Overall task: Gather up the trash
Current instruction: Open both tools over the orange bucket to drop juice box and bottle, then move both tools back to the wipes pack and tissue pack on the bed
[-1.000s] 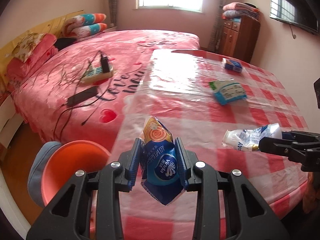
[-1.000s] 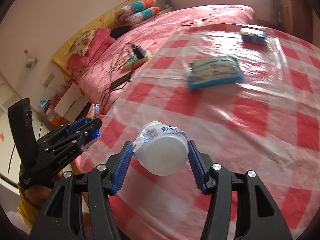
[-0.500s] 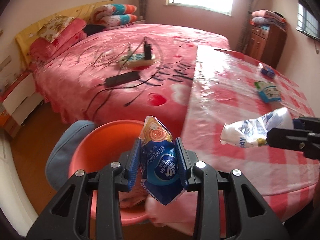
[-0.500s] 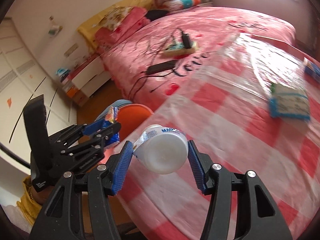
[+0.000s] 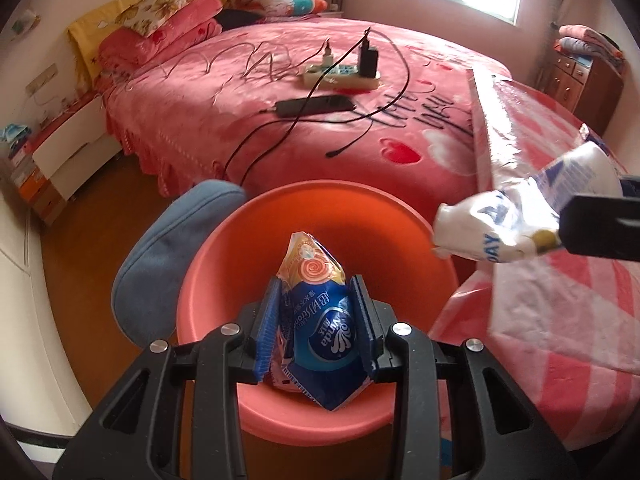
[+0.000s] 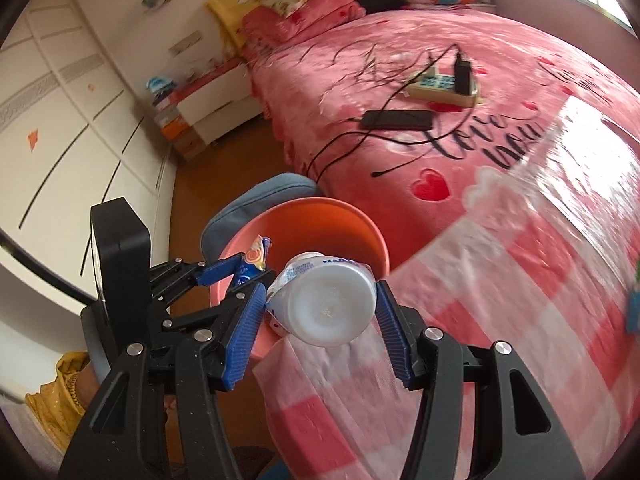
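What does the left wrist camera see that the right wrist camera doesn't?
Only the left wrist view shows the wooden dresser by the window.

Only the right wrist view shows the white wardrobe doors and a yellow sleeve.

Both show the orange bin, the blue tissue pack in the left gripper, the crushed white bottle in the right gripper, and the pink bed.

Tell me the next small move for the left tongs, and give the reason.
Probably open the left tongs and let the blue tissue packet drop. In the left wrist view the packet hangs directly over the mouth of the orange bin, pinched between both pads, so a release should land it inside. The right tongs, gripping the crumpled white bottle, sit nearer the bin's rim and can follow.
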The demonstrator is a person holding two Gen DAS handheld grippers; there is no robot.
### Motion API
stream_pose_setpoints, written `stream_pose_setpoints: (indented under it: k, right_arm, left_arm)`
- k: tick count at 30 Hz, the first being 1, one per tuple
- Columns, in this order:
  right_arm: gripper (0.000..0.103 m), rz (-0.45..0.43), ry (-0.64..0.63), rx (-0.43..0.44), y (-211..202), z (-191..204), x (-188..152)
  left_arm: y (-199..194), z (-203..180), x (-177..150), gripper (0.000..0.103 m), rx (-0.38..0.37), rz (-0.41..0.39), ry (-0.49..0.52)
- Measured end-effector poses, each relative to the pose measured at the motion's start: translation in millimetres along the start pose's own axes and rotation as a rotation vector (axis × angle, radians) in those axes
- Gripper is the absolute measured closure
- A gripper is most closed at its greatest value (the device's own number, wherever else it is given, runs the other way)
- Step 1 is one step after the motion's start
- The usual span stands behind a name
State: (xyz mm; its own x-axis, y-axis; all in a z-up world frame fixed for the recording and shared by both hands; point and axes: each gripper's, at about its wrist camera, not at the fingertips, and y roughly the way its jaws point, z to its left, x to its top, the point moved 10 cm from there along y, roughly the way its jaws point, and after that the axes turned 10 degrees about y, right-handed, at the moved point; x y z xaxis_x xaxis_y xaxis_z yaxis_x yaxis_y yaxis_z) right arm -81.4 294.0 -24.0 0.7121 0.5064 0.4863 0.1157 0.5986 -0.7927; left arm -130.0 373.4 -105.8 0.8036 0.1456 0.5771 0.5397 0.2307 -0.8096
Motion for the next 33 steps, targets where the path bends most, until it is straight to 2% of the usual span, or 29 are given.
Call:
stream_pose_setpoints:
  k: [5, 8, 10, 11, 12, 16, 20, 27, 33]
  right_arm:
    - [0.046, 0.048, -0.04, -0.017, 27, 5, 5]
    - [0.045, 0.077, -0.042, -0.017, 43, 4, 4]
    - [0.029, 0.071, -0.015, -0.018, 46, -1, 5]
    - [0.028, 0.068, 0.004, -0.006, 45, -3, 4]
    - [0.025, 0.06, 0.013, -0.005, 42, -5, 4]
    - [0.017, 0.008, 0.054, -0.031, 26, -21, 1]
    - [0.016, -0.008, 0.11, -0.025, 12, -35, -8]
    - [0.016, -0.008, 0.092, -0.035, -17, -51, -26]
    - [0.016, -0.084, 0.136, -0.045, -59, -72, -43]
  left_arm:
    - [12, 7, -7, 0.065, 0.011, 0.026, -0.016]
    - [19, 10, -10, 0.058, 0.021, 0.045, -0.02]
    - [24, 11, -13, 0.05, 0.03, 0.064, -0.021]
    - [26, 12, -15, 0.045, 0.034, 0.073, -0.021]
    - [28, 13, -16, 0.039, 0.041, 0.08, -0.024]
    - [29, 16, -17, 0.034, 0.065, 0.089, -0.031]
    - [25, 13, -13, 0.031, 0.072, 0.079, -0.023]
    - [7, 9, 0, 0.028, 0.103, 0.036, 0.005]
    - [-9, 5, 14, 0.028, 0.135, 0.004, 0.034]
